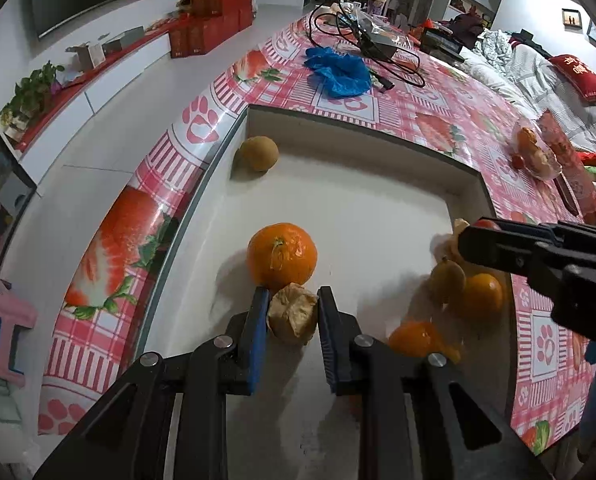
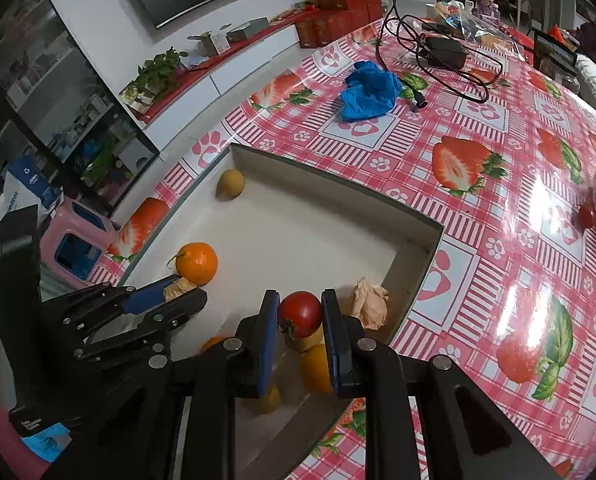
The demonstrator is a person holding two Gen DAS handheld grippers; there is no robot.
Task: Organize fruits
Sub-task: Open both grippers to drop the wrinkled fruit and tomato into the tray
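While my left tongs (image 1: 292, 312) pinch a dry, papery, crushable tan husk fruit (image 1: 293, 313) low in the near white cardboard tray (image 2: 338, 184), my right tongs (image 2: 300, 314) clamp a smooth, soft red tomato (image 2: 300, 312) at its sides above the tray's near right, so I'd squeeze lightly.

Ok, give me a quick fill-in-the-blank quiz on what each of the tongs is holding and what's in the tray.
1. The right tongs grip a red ____.
2. The left tongs grip a dried, wrinkled fruit right beside the big ____.
3. The fruits sit in a shallow white ____.
4. The crumpled bag on the tablecloth is ____.

Answers: tomato; orange; tray; blue
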